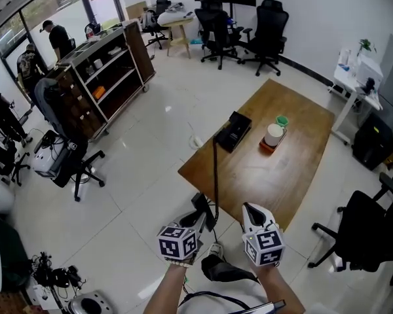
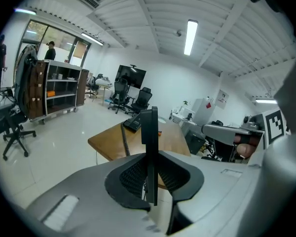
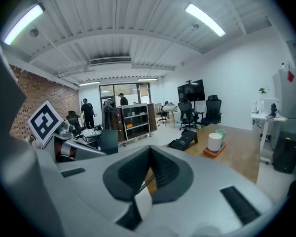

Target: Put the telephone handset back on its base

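My left gripper (image 1: pixel 195 222) is clamped on the handset (image 2: pixel 149 147), upright so that its cord (image 1: pixel 215 175) runs free to the base (image 1: pixel 232 131) on the table (image 1: pixel 295 156) at twelve o'clock, well apart, while my right gripper (image 1: pixel 252 213), jaws together, hangs empty at three o'clock.

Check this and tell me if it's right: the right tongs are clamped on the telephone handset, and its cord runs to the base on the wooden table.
Not right: it is the left tongs that are clamped on the telephone handset, as the left gripper view shows; the right tongs are empty. The cord does run to the base on the wooden table.
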Motion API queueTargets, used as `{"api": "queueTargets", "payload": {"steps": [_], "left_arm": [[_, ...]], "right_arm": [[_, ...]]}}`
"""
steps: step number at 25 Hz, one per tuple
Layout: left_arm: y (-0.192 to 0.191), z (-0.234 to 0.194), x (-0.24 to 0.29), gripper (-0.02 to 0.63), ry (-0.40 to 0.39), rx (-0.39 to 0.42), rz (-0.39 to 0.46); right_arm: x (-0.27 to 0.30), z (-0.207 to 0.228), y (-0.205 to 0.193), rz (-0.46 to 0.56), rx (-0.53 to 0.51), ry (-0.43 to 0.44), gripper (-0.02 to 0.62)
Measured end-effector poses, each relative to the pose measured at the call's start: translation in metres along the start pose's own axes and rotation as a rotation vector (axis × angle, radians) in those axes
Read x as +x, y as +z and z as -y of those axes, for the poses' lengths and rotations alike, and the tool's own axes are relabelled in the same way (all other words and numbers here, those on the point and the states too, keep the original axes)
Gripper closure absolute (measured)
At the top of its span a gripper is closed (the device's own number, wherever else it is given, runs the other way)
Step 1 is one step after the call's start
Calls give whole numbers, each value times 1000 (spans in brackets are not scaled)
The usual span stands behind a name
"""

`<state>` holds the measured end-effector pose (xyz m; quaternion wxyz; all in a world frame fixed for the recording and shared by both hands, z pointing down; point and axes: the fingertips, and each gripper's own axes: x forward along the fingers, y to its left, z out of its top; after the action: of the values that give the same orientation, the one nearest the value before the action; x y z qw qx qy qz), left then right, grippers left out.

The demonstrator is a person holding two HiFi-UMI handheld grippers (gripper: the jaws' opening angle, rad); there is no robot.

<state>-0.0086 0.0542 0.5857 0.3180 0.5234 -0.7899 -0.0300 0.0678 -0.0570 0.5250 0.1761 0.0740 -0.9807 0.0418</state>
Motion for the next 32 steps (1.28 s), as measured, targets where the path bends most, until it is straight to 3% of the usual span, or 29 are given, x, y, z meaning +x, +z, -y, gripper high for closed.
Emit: {"api": "queueTargets", "payload": {"steps": [13, 25, 32], "left_arm": [[53, -56, 61, 538, -76, 8, -73], [80, -70, 100, 538, -141, 21, -95], [92, -79, 125, 538, -226, 51, -150]], "right_arm": [[87, 26, 36, -9, 37, -39, 592], [94, 59, 46, 5, 63, -127, 594], [101, 74, 49, 13, 85, -210, 594]]}}
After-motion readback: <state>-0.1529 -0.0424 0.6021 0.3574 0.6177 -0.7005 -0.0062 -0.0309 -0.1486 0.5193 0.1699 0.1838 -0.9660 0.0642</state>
